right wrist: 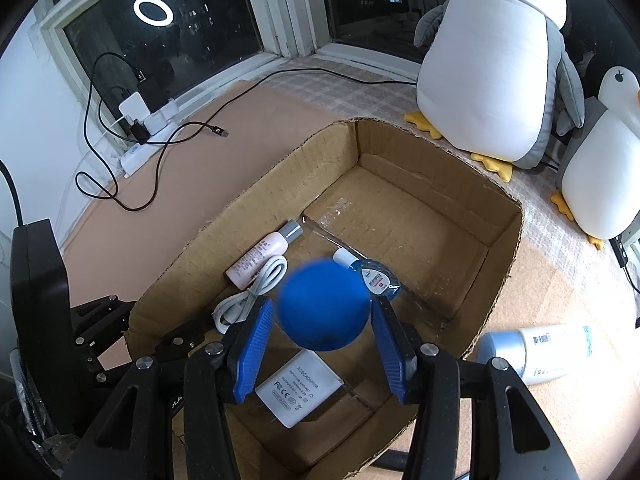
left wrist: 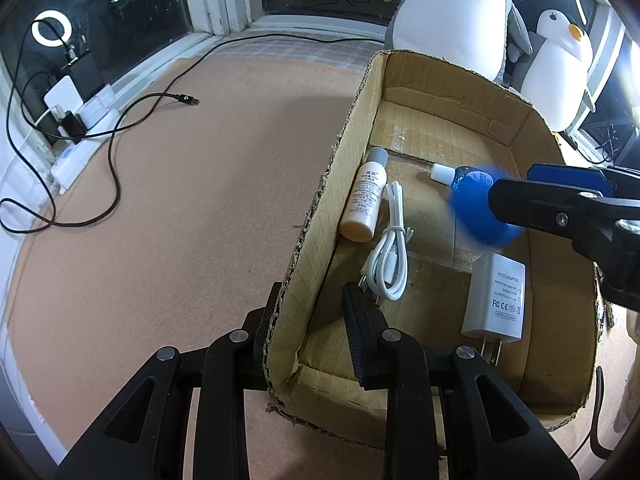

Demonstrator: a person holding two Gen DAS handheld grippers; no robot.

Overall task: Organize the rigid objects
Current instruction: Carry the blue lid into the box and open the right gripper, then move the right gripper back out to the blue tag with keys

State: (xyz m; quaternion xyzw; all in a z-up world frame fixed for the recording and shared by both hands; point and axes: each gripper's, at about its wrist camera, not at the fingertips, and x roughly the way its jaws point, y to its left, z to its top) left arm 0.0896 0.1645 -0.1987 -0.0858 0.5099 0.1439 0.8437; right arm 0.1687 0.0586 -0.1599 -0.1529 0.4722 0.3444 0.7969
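Observation:
A cardboard box (left wrist: 352,128) (right wrist: 504,248) sits on the cork mat. Inside lie a pink lotion bottle (left wrist: 364,200) (right wrist: 260,258), a coiled white cable (left wrist: 390,256) (right wrist: 250,294), a white power adapter (left wrist: 496,300) (right wrist: 298,386) and a clear blue bottle (left wrist: 452,174) (right wrist: 378,278). My left gripper (left wrist: 316,320) straddles the box's left wall, fingers on both sides of it. My right gripper (right wrist: 322,344) is open above the box. A blurred blue ball (right wrist: 324,304) (left wrist: 478,208) is between its blue pads, not touching them.
A blue-capped white bottle (right wrist: 536,354) lies on the mat right of the box. Two penguin plush toys (right wrist: 492,64) (right wrist: 604,176) stand behind it. A black cable (left wrist: 116,160) and a power strip (left wrist: 84,136) lie at the left by the window.

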